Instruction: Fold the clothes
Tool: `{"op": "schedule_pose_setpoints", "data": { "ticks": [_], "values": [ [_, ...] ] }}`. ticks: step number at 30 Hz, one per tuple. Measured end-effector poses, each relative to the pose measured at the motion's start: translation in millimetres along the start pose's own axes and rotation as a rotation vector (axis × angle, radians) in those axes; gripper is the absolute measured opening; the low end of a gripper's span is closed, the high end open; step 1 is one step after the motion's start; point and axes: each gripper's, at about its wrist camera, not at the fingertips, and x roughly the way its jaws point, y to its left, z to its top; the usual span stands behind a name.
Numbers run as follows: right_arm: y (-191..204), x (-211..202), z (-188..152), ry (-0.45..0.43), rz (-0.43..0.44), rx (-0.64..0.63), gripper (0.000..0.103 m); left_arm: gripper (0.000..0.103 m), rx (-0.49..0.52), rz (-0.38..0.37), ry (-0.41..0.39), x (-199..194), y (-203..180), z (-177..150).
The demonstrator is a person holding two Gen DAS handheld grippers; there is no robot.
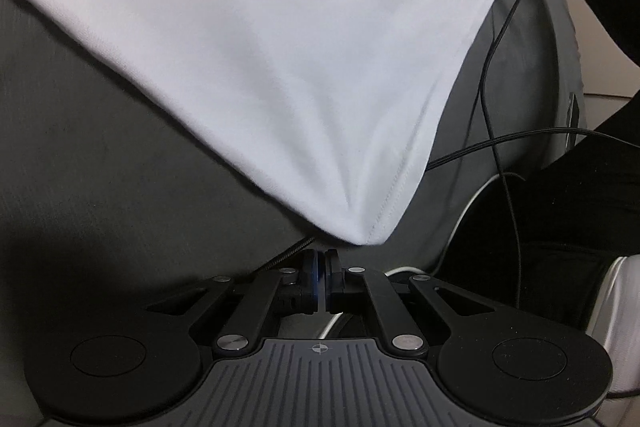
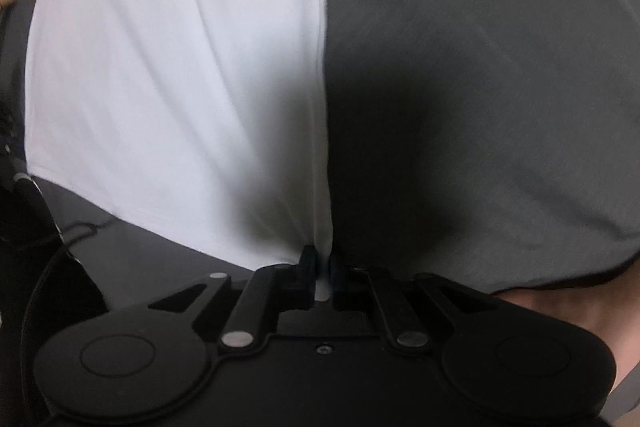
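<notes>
- Left gripper [image 1: 320,259] pinched together just short of the white garment [image 1: 260,47]'s hemmed corner; nothing clamped
- Right gripper [image 2: 320,263] clamps the garment's edge (cloth between pads), presumably to carry the fold over the grey surface [image 2: 480,67]

I seem to be working in a home, likely a bedroom: a grey sheet [image 1: 80,131] covers a soft, rounded surface like a mattress, with black cables [image 1: 490,67] trailing across its edge.

Garment [image 1: 256,59] spread on bedsheet [image 1: 100,167]; cables [image 1: 496,67] right of garment, on sheet; garment corner nearest left gripper [image 1: 320,259].
</notes>
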Motion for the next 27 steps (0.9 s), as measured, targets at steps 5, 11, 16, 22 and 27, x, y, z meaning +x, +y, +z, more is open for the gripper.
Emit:
{"op": "schedule_pose_setpoints", "data": {
  "ticks": [5,11,16,22,27],
  "values": [
    [16,-12,2,0.003,-0.132,-0.068,0.052,0.048,0.064,0.091,0.107,-20,-5,2],
    [57,-62,16,-0.216,-0.245,-0.215,0.052,0.103,0.048,0.108,-0.137,-117,16,7],
    [139,-76,47,-0.557,-0.501,-0.518,0.058,0.103,0.018,0.443,-0.633,-196,32,33],
    [195,-12,90,-0.56,-1.045,-1.083,0.058,0.103,0.478,0.874,-0.865,-209,8,88],
    [180,18,117,-0.483,-1.127,-1.149,0.052,0.103,0.563,0.817,-0.882,-217,-4,145]
  ]
}}
